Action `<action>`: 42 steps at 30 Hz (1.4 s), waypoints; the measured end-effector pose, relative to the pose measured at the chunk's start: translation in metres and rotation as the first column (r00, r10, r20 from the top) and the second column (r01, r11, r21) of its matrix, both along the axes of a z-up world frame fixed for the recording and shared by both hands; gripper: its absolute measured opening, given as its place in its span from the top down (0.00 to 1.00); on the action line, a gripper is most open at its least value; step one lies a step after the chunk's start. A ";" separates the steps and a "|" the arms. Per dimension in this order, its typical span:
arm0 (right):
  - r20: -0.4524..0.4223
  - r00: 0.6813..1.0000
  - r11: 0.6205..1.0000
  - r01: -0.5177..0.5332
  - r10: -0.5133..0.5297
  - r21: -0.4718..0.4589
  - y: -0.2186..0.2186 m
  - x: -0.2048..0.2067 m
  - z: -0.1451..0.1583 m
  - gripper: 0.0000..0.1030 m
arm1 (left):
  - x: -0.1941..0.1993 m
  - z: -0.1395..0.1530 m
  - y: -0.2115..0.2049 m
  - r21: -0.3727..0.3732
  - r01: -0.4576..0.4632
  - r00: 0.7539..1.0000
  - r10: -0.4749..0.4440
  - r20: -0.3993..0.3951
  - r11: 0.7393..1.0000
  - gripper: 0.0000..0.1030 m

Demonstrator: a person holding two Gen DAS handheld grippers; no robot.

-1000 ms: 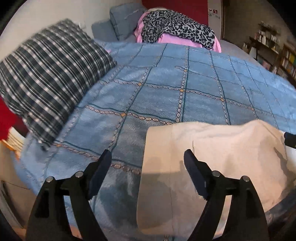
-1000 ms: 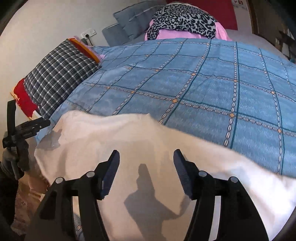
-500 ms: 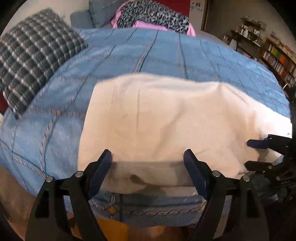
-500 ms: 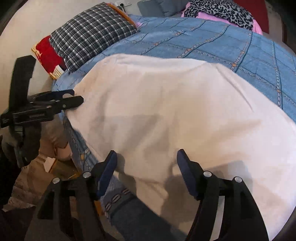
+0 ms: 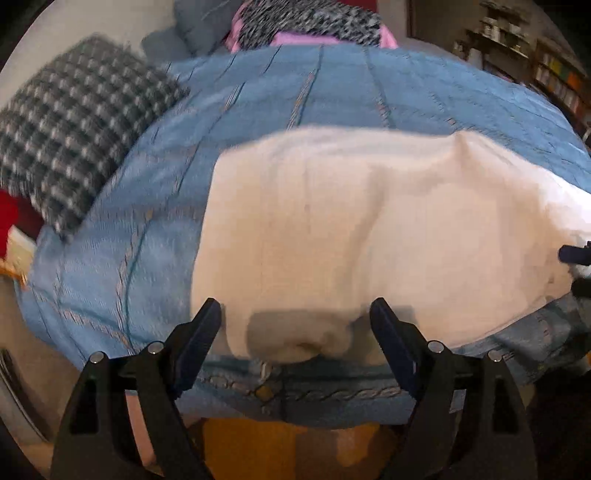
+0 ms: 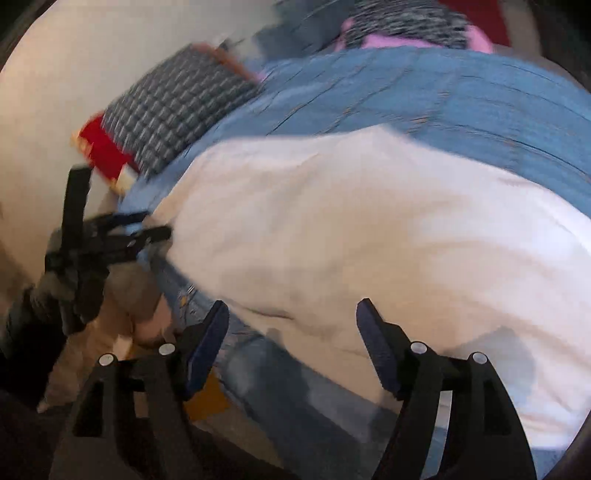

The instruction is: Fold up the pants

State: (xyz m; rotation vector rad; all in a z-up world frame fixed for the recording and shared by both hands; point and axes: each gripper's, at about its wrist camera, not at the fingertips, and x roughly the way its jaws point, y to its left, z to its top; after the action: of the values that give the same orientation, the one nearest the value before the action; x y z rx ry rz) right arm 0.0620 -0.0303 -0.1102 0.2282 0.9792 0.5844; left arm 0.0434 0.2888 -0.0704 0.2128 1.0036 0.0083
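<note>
Surroundings: a checked pillow [image 5: 74, 140] is seen at the bed's left; leopard-print cloth [image 5: 310, 18] is piled at the far end.
Pants: white pants [image 5: 369, 229] are laid flat on the blue quilt [image 5: 332, 85], near its front edge.
Left gripper [image 5: 295, 325]: spread, nothing pinched.
Right gripper [image 6: 291, 325]: jaws just opened wider, nothing pinched.

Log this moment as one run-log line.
stage: approaching near edge | pants: cream, flat on blue bedspread | left gripper: open, empty, at pants edge | right gripper: open, empty, jaws just opening
</note>
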 end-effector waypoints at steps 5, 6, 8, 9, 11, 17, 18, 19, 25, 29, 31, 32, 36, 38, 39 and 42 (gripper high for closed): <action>0.000 0.970 0.969 0.243 -0.243 0.034 -0.084 -0.015 0.003 0.30 | 0.010 0.026 -0.053 -0.026 0.114 0.992 -0.112 0.064 0.993 0.18; -0.005 0.953 0.951 0.304 -0.304 0.049 -0.106 -0.022 0.003 0.31 | 0.012 0.029 -0.067 -0.043 0.145 0.987 -0.142 0.072 0.988 0.18; -0.021 0.906 0.903 0.423 -0.423 0.072 -0.150 -0.037 0.003 0.33 | 0.017 0.031 -0.092 -0.086 0.200 0.978 -0.194 0.080 0.976 0.18; -0.025 0.887 0.884 0.461 -0.461 0.077 -0.165 -0.042 0.002 0.35 | 0.019 0.030 -0.107 -0.113 0.231 0.972 -0.223 0.079 0.966 0.18; -0.028 0.825 0.822 0.564 -0.564 0.074 -0.206 -0.061 0.003 0.39 | 0.022 0.025 -0.134 -0.146 0.279 0.960 -0.271 0.073 0.949 0.18; -0.029 0.587 0.586 0.810 -0.809 0.030 -0.303 -0.117 -0.001 0.45 | 0.018 -0.001 -0.198 -0.153 0.385 0.922 -0.386 0.023 0.910 0.18; -0.034 0.538 0.537 0.843 -0.842 0.024 -0.317 -0.125 -0.003 0.46 | 0.017 -0.004 -0.204 -0.152 0.389 0.920 -0.391 0.018 0.908 0.18; -0.040 0.498 0.497 0.867 -0.866 0.023 -0.327 -0.133 -0.005 0.49 | 0.015 -0.006 -0.209 -0.153 0.389 0.920 -0.392 0.013 0.908 0.18; -0.085 0.390 0.381 0.919 -0.917 0.105 -0.379 -0.146 -0.016 0.61 | 0.018 -0.019 -0.219 -0.151 0.378 0.922 -0.387 -0.032 0.913 0.18; -0.048 0.402 0.393 0.910 -0.914 0.135 -0.387 -0.133 -0.010 0.68 | 0.024 -0.024 -0.214 -0.152 0.358 0.928 -0.369 -0.051 0.921 0.18; -0.035 0.418 0.411 0.903 -0.908 0.127 -0.386 -0.124 -0.009 0.68 | 0.025 -0.026 -0.212 -0.156 0.347 0.932 -0.359 -0.056 0.925 0.18; -0.038 0.421 0.415 0.903 -0.906 0.116 -0.387 -0.120 -0.012 0.68 | 0.025 -0.026 -0.212 -0.157 0.344 0.932 -0.357 -0.058 0.926 0.18; -0.028 0.407 0.405 0.912 -0.913 0.063 -0.383 -0.116 -0.012 0.83 | 0.027 -0.029 -0.213 -0.154 0.338 0.934 -0.351 -0.068 0.929 0.18; -0.016 0.394 0.393 0.919 -0.919 0.038 -0.382 -0.119 -0.007 0.86 | 0.028 -0.030 -0.214 -0.150 0.337 0.934 -0.350 -0.071 0.929 0.18; -0.010 0.390 0.390 0.920 -0.921 0.029 -0.381 -0.122 -0.005 0.87 | 0.029 -0.029 -0.214 -0.151 0.338 0.934 -0.351 -0.071 0.929 0.18; 0.040 0.393 0.392 0.920 -0.919 -0.021 -0.373 -0.131 0.010 0.86 | 0.029 -0.028 -0.215 -0.150 0.343 0.932 -0.356 -0.069 0.927 0.18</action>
State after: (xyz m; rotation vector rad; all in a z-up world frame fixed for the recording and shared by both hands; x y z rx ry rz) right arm -0.0693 -0.4030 -0.1001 0.6833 0.6781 -0.5003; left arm 0.0725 0.0742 -0.0984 0.2672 1.0456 -0.3992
